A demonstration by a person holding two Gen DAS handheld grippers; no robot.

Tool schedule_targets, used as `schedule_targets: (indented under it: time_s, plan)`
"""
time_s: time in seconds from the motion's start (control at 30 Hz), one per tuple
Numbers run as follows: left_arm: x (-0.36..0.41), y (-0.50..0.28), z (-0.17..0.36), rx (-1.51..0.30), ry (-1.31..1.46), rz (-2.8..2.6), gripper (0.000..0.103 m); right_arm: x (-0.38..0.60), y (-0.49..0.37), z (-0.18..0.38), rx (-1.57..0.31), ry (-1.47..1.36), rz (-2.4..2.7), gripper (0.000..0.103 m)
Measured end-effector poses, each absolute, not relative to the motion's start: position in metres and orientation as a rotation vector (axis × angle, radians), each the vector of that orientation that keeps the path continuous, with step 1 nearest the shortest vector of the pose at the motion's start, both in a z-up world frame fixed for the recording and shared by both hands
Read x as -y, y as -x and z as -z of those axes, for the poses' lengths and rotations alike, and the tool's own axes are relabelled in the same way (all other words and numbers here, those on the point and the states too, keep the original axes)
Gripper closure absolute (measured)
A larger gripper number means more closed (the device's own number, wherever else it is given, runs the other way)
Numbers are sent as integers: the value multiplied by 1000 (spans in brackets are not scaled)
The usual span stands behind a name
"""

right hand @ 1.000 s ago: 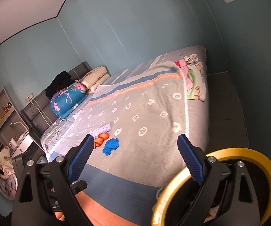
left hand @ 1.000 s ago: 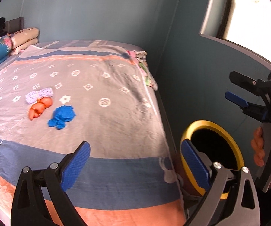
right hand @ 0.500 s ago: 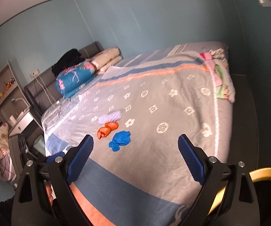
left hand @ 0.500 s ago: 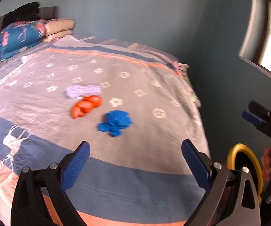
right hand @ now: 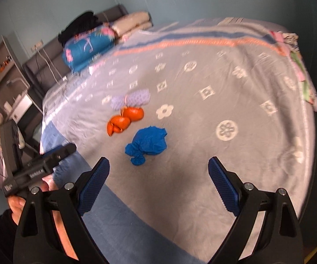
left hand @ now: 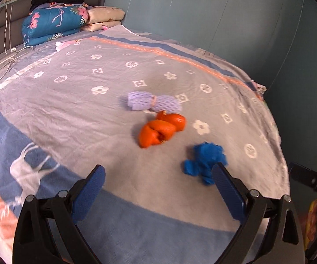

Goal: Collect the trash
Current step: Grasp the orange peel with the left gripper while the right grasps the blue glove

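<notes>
Three pieces of trash lie on the bed: a crumpled blue bag (left hand: 204, 158) (right hand: 148, 143), orange peel (left hand: 160, 129) (right hand: 124, 120) and a lilac foam net (left hand: 153, 102) (right hand: 131, 98). My left gripper (left hand: 158, 191) is open and empty above the bedspread, the blue bag just beyond its right finger. My right gripper (right hand: 158, 184) is open and empty, the blue bag a little beyond its jaws. The left gripper's body (right hand: 37, 169) shows at the left of the right wrist view.
The bedspread (left hand: 70, 101) is grey with white flowers and blue and orange bands. Folded quilts and pillows (left hand: 57, 24) are stacked at the headboard. A shelf and desk (right hand: 2, 83) stand left of the bed. Blue-grey walls surround it.
Both grippers have swung left from the yellow-rimmed bin beside the bed towards the trash and moved closer over the bedspread. The bin has left both views. Both grippers stayed open.
</notes>
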State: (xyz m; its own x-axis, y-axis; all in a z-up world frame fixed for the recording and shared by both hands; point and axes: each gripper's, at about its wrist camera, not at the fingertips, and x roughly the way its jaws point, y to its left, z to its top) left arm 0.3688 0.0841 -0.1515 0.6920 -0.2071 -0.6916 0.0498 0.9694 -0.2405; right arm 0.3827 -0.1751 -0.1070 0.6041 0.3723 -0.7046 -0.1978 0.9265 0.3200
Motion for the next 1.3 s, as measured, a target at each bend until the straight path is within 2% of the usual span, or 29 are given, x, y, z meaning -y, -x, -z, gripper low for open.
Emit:
schedule_targets:
  time_s: [0.23, 0.67, 0.77, 0.83, 0.9, 1.0, 1.07, 1.17, 1.23, 1.3]
  plan:
    - [-88, -418, 173, -813, 134, 181, 11, 154, -441, 150, -984, -253, -351, 18]
    - [-65, -477, 197, -855, -27, 336, 19, 139, -488, 182, -1072, -279, -375, 22]
    - [-59, -485, 207, -892, -22, 358, 32, 136, -493, 186, -1088, -275, -385, 25]
    - [-57, -487, 215, -909, -28, 361, 46, 132, -495, 187, -1095, -261, -391, 26]
    - [-61, -487, 219, -906, -20, 356, 52, 127, -499, 190, -1106, -246, -400, 27]
    - [-70, -487, 221, -904, 14, 354, 66, 119, -502, 194, -1120, -210, -414, 34]
    - [-76, -488, 222, -906, 36, 350, 71, 114, -503, 196, -1128, -195, -418, 38]
    - [-76, -487, 221, -902, 27, 342, 74, 104, -503, 199, -1137, -152, -413, 46]
    - [-76, -486, 220, -900, 31, 335, 75, 95, -502, 199, -1135, -113, -415, 61]
    - [-77, -486, 219, -899, 43, 334, 76, 87, -500, 197, -1127, -77, -419, 68]
